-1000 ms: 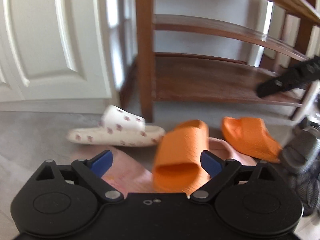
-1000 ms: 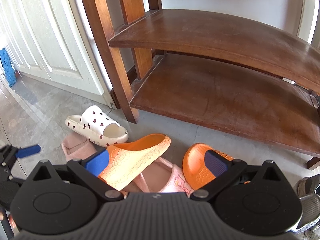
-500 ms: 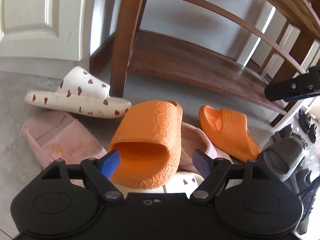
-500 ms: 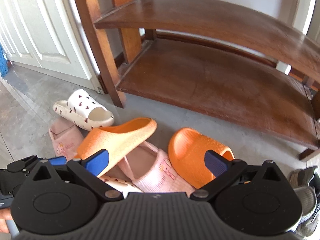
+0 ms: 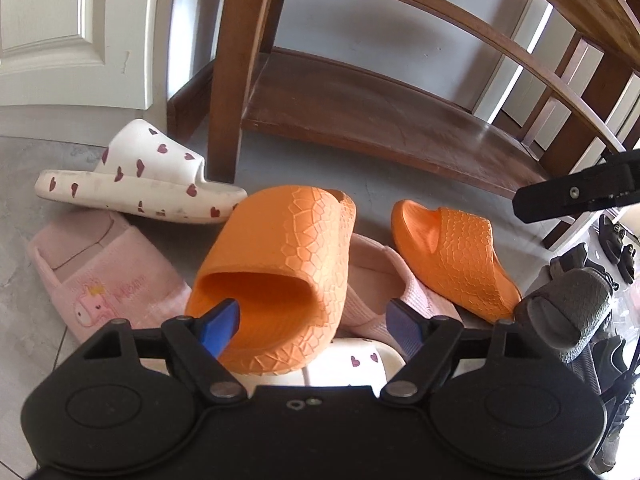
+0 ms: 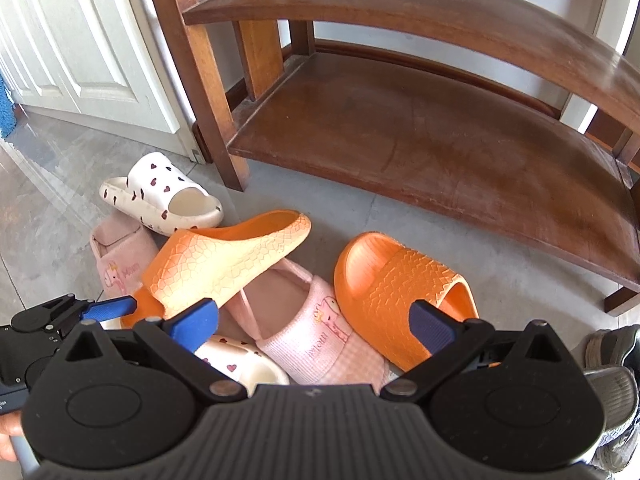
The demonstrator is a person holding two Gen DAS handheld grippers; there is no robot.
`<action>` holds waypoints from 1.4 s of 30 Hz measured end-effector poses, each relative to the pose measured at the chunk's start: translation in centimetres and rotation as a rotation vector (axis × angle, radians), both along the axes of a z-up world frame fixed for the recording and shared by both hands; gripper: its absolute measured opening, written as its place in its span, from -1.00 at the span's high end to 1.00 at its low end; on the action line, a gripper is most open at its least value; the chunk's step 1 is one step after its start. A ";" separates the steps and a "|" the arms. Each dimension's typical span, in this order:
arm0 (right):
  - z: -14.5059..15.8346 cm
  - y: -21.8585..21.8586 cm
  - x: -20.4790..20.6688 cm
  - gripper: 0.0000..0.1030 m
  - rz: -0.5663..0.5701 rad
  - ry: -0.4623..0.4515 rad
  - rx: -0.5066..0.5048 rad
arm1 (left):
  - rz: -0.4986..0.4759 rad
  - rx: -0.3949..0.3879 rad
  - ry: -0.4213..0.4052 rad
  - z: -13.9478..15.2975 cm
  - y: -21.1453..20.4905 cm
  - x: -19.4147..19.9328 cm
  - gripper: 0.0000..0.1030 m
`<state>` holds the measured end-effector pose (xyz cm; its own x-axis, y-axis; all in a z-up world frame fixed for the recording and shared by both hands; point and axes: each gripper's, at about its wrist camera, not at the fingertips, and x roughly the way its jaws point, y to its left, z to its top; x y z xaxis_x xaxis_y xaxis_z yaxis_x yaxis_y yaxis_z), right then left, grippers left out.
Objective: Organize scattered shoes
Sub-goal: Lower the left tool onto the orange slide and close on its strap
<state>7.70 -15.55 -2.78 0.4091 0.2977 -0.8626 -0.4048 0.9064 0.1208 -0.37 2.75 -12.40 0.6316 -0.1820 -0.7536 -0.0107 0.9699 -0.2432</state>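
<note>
Jaws spread, left gripper (image 5: 312,322) hides the heart-print slipper (image 5: 352,364) beneath.

Left wrist view: low, close, facing the tilted orange textured foam slipper (image 5: 280,264) and brown wooden shoe rack (image 5: 360,120). Right wrist view: higher, angled down on the rack (image 6: 420,140). Shared: slipper pile, the tilted slipper (image 6: 228,260), rack's bottom shelf.
</note>
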 end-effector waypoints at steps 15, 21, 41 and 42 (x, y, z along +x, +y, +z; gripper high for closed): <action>-1.3 -0.3 0.1 -0.99 0.003 0.030 -0.037 | 0.089 -0.134 -0.057 -1.9 1.5 0.6 -0.06; -1.7 -0.7 -0.2 -0.99 -0.001 0.049 -0.056 | 0.131 -0.280 -0.103 -3.0 2.7 1.3 0.62; -0.9 2.7 -0.6 -0.99 0.084 0.001 -0.012 | 0.070 -0.148 -0.414 4.8 5.6 -6.1 0.74; -0.9 3.2 -0.6 -0.99 0.094 -0.001 -0.011 | 0.070 -0.148 -0.424 5.2 5.9 -6.8 0.74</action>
<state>7.05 -12.33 -3.73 0.3809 0.3250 -0.8656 -0.4885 0.8656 0.1101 -7.21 8.70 -7.25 0.8934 -0.2137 -0.3952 0.0548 0.9249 -0.3761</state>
